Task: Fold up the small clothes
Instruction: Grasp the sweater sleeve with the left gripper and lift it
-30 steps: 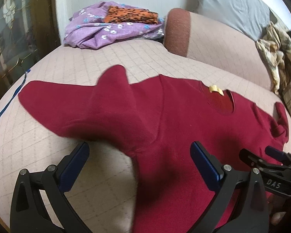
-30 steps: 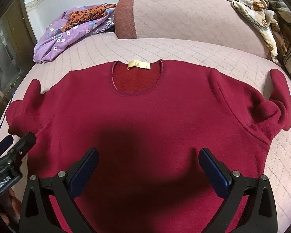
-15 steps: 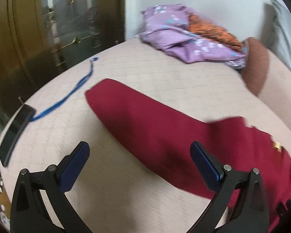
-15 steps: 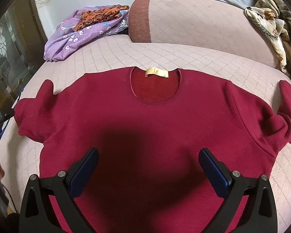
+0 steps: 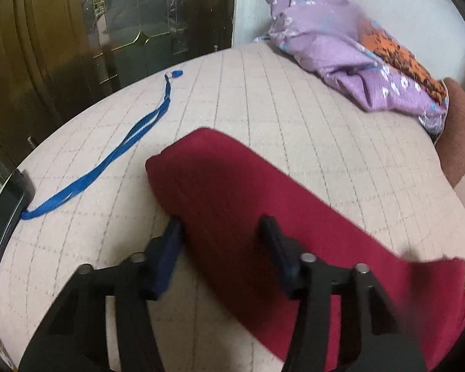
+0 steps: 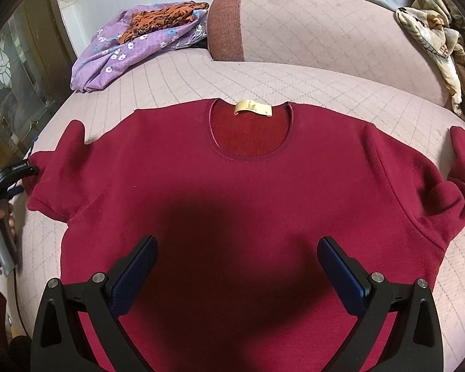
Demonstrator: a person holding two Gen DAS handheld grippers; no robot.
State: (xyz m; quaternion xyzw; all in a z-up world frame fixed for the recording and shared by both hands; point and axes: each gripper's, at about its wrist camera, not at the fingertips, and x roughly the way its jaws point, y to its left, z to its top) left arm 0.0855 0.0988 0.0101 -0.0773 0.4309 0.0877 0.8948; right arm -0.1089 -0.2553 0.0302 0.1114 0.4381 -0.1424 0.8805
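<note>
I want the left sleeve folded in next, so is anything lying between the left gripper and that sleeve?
Nothing visible does. The left gripper is closing, its fingers straddling the red sleeve. The blue lanyard lies apart, to the sleeve's left in the left wrist view.

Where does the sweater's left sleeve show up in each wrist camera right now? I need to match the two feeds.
Left wrist view: the left sleeve fills the centre, running to the lower right; the left gripper is closing over its near edge.
Right wrist view: the same sleeve lies at the far left edge, bent upward, with the left gripper's tip beside it.
Shared landmark: the purple floral cloth at the back of the bed.
</note>
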